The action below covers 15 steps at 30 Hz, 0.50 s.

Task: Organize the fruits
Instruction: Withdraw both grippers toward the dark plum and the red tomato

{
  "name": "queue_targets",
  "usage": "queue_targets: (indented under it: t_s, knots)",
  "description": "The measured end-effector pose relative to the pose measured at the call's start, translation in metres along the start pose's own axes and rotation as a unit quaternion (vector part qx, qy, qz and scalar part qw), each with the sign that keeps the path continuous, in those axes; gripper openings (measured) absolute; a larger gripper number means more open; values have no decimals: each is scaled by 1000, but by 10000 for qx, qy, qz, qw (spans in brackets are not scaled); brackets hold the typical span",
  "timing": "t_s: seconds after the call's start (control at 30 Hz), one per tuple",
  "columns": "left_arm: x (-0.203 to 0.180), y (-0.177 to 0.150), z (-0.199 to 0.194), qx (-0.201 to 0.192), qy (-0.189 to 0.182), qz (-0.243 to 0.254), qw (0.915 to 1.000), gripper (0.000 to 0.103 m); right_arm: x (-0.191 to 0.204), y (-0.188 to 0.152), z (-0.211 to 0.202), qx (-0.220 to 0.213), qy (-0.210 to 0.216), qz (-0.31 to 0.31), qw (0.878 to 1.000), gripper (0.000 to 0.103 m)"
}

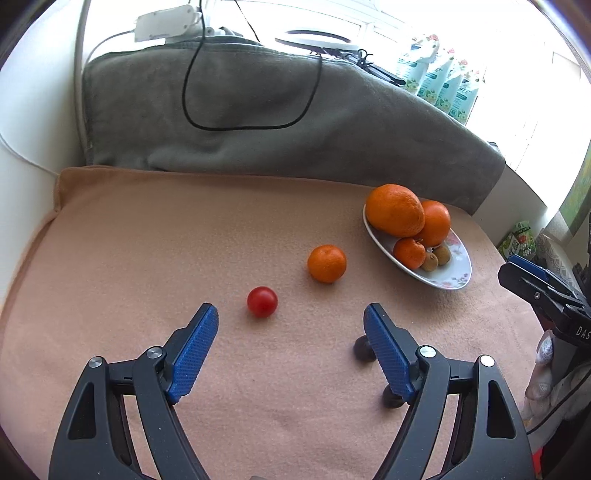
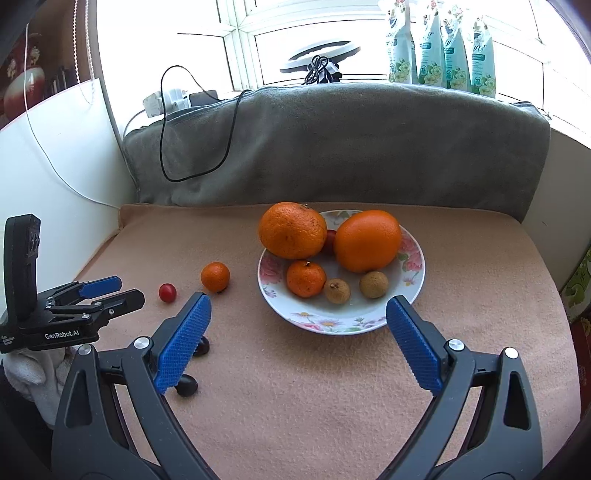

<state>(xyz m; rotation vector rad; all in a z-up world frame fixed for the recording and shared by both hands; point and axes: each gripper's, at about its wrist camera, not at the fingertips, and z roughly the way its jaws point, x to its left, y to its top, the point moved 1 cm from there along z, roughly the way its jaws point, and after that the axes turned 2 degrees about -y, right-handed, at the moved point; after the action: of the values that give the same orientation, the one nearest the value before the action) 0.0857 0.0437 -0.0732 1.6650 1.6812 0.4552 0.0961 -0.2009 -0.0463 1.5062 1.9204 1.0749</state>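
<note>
- A floral plate holds two big oranges, a small tangerine and two brown longans.
- A loose tangerine and red cherry tomato lie ahead of the left claw; its jaws gape, empty.
- The right claw stands wide open, empty, just before the plate.
- Two dark fruits lie beside its left finger.
- A peach blanket covers the surface; a grey towel drapes behind, under a window.

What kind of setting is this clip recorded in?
Likely a home living space, not a lab: a blanket-covered surface by a bright window, a floral plate of fruit, and flowery refill pouches on the sill.
</note>
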Motion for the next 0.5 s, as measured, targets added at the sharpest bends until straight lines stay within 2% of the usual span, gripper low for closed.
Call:
queue_targets:
  t_s: [0.13,0.33,0.5]
  knots:
    - [15,-8,-6,-90,107,-197,9997,81,7,-9,2,69,172,-25,9998,98]
    - [23,-10,-3,-134,62,-301,9994,80,22,-18,13,238,377,-149,9989,98]
    - [24,-15,5,-32,-53,-332,9994,70,37,-26,15,344,572,-294,9973,97]
